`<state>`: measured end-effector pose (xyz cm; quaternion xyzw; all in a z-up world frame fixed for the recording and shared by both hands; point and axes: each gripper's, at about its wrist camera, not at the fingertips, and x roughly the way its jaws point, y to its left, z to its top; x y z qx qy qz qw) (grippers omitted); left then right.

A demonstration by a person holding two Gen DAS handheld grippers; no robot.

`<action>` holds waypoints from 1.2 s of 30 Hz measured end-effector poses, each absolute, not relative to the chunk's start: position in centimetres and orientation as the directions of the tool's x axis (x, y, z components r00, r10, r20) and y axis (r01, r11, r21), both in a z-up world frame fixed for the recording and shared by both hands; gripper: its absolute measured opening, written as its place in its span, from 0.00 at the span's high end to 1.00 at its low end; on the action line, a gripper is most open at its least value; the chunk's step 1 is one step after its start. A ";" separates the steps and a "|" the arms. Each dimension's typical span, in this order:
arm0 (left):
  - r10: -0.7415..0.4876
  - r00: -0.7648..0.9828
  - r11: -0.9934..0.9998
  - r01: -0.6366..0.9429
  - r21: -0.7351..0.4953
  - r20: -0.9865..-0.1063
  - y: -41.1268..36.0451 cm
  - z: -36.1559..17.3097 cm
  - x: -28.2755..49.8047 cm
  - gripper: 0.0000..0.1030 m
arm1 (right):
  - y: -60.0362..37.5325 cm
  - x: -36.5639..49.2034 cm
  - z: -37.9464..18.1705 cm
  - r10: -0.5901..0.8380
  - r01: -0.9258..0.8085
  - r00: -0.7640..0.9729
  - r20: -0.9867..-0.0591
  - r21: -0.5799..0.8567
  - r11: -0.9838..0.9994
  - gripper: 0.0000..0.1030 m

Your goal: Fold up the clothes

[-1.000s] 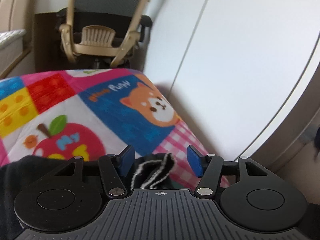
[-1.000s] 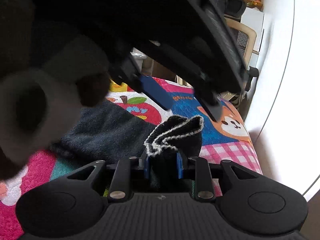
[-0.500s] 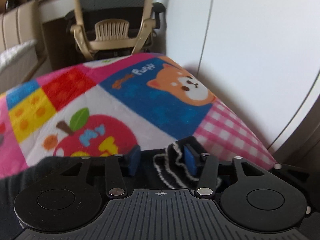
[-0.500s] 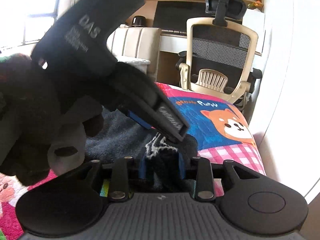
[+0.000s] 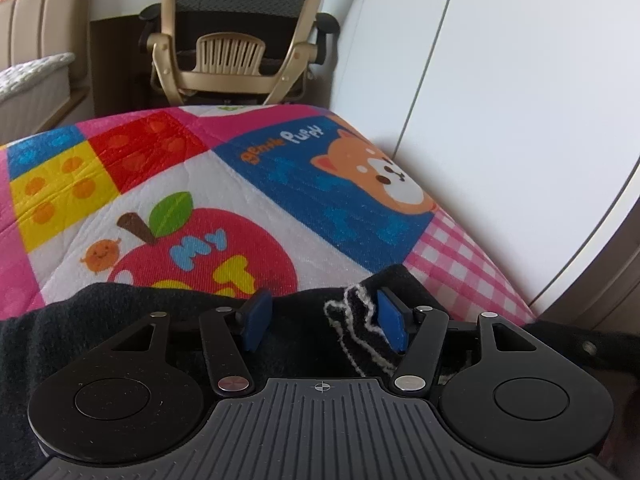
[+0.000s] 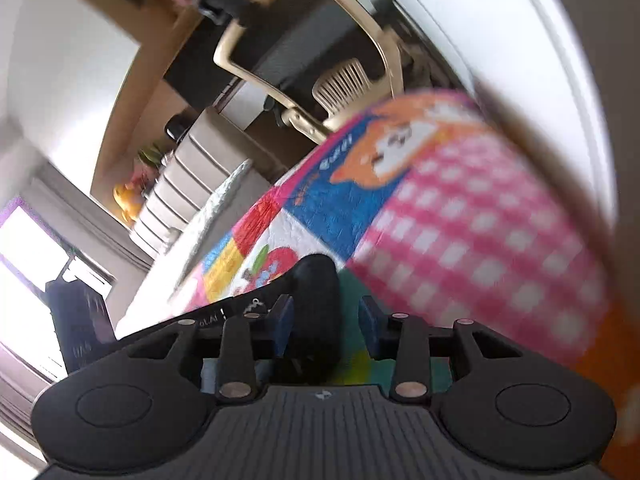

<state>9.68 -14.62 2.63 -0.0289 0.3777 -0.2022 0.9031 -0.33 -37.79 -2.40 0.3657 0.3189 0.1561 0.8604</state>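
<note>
A dark knitted garment with a white-edged cuff lies on a colourful quilt. My left gripper hovers low over the garment, open. The cuff bunches against the inner face of its right pad, and the left pad is clear of it. The right wrist view is tilted and blurred. My right gripper is open there. A dark rounded shape sits between its pads, nearer the left one, with quilt showing beside the right pad. I cannot tell whether that shape is cloth.
The quilt's right edge runs along a white wardrobe wall. A beige office chair stands beyond the far end. A cushioned bench sits at far left. The left gripper's black body shows at the right view's lower left.
The right gripper was shut on the cuff; its pads have now parted and its view has swung and tilted sharply. The left gripper has dropped closer to the garment and stayed open.
</note>
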 end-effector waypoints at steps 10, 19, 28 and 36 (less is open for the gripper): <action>-0.395 0.638 0.917 0.322 -0.237 -0.661 -13.5 2.7 9.3 0.38 | -33.0 2.2 -2.6 0.470 -0.076 0.742 -0.479 0.636 0.768 0.74; -0.403 0.640 0.913 0.334 -0.236 -0.654 -13.7 3.5 8.2 0.37 | -29.9 -1.0 1.0 0.236 -0.190 0.852 -0.468 0.143 0.971 0.74; -0.434 0.670 0.898 0.268 -0.349 -0.602 -10.4 6.5 7.5 0.37 | -22.6 -3.6 0.4 0.175 -0.336 0.883 -0.435 -0.325 0.884 0.72; -0.451 0.634 0.893 0.320 -0.318 -0.628 -12.2 6.4 7.4 0.37 | -19.8 -4.8 -0.2 0.195 -0.384 0.887 -0.419 -0.432 0.816 0.66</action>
